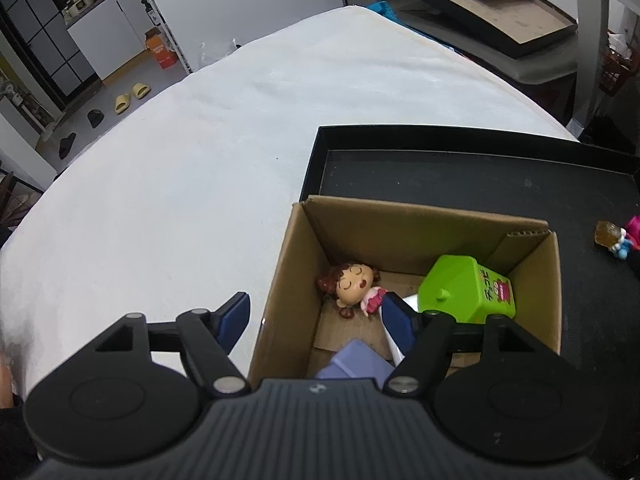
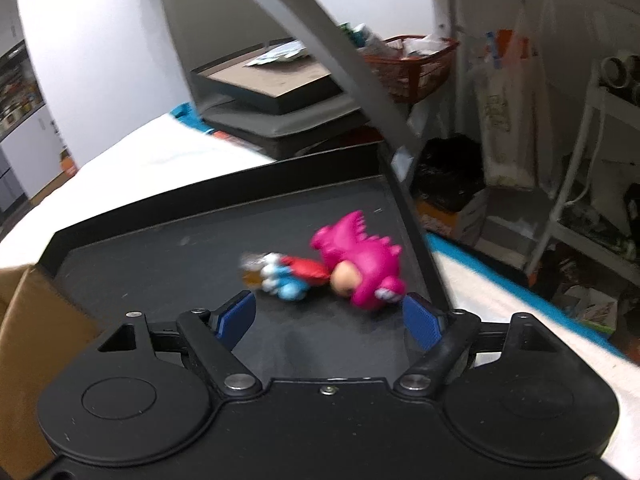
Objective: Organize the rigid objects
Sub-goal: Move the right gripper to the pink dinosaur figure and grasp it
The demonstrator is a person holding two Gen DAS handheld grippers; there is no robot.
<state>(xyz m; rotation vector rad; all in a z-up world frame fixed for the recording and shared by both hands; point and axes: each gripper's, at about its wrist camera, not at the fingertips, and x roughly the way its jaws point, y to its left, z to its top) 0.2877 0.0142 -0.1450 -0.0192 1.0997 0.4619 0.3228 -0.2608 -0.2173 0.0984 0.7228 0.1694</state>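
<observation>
**Toys split between carton and tray**

The left wrist view alone looks into the cardboard box [image 1: 400, 232], which stands in the black tray [image 1: 440, 168] on the white table [image 1: 200, 140]. Inside lie one doll figure [image 1: 354, 284] with brown hair, one green block toy [image 1: 464, 292] and one lilac piece [image 1: 356, 362]. The green toy carries a red label with characters too small to read. The left gripper [image 1: 316, 320] hangs with jaws apart and nothing between them, one finger outside the box wall, one inside.

The right wrist view alone shows the tray floor closely: one pink dinosaur figure [image 2: 356, 260] lying against one blue-and-red figure [image 2: 288, 276], both blurred. The right gripper [image 2: 330, 316] stands apart just before them, gripping nothing.
</observation>
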